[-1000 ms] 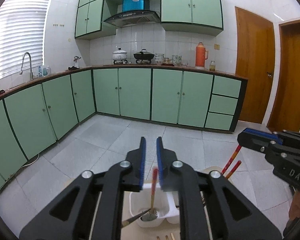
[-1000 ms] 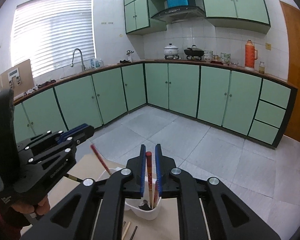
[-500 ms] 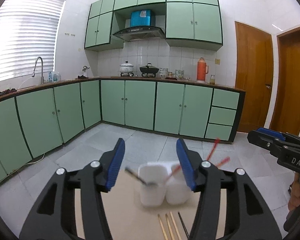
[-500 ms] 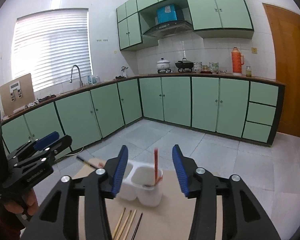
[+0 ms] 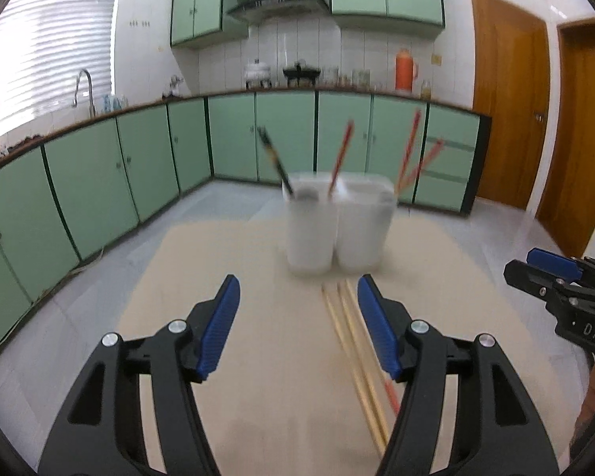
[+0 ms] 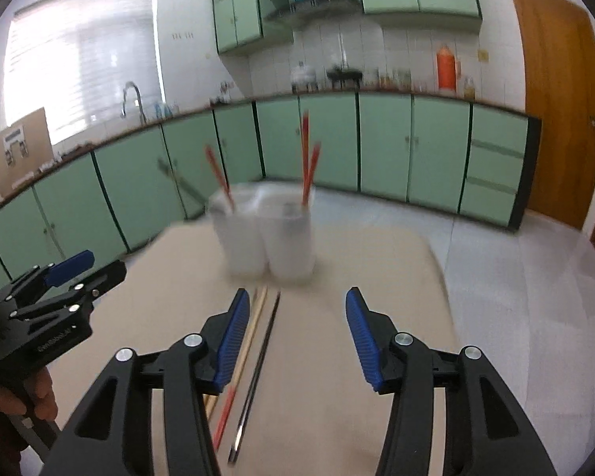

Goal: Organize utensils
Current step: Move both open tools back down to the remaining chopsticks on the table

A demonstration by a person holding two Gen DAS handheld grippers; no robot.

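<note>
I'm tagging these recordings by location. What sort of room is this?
A home kitchen, most likely: green cabinets run under a long counter, a sink tap stands by the window, and pots sit on a stove beneath a range hood.

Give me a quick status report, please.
Left gripper open, empty. Right gripper open, empty. White holder upright with utensils; chopsticks loose on table. Nothing blocking.

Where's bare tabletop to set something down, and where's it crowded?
Free: the tan table left of the white holder, ahead of the left gripper; also right of the holder, ahead of the right gripper to the table's right edge. Crowded: the centre strip below the holder, where loose chopsticks lie side by side.
</note>
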